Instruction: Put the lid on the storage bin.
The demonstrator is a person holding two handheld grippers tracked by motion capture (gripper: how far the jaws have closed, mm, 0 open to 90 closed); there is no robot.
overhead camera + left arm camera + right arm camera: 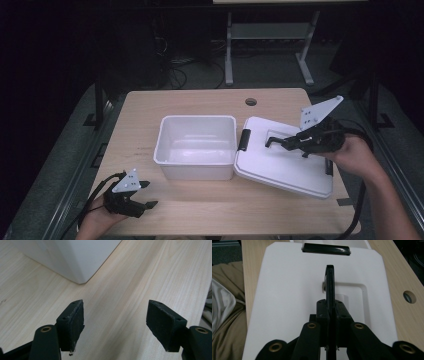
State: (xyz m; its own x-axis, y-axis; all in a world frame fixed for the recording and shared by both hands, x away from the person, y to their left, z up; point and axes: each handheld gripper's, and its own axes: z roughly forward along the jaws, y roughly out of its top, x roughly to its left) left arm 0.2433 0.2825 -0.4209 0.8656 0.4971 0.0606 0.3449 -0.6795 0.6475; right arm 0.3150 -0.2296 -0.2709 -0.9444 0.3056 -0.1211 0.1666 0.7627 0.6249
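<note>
Seen from the high view, an open white rectangular plastic bin (196, 146) sits at the middle of the pale wooden table (150, 107), and everything else is placed around it. Touching the bin's right wall lies the flat white plastic lid (280, 160), tilted, with one black latch (244, 139) at the edge nearest the bin. Above the lid, right of the bin, the right gripper (272, 142) is clamped tight on the lid's black handle (280, 141). In front of the bin's left corner, near the table's front edge, the left gripper (148, 195) rests apart from the bin with its jaws spread and nothing between them. A round cable hole (251, 102) marks the tabletop behind the bin. In the left gripper view, the left gripper (115, 325) shows two black pads standing well apart over bare wood, the bin's white corner (75, 262) just beyond them and untouched. In the right gripper view, the right gripper (330, 310) is closed on the thin black handle (329, 282), which stands on edge above the lid's recessed panel (352, 297); the black latch (325, 249) lies at the lid's far edge, toward the bin, and the cable hole (409, 296) lies on the wood to the right of the lid.
</note>
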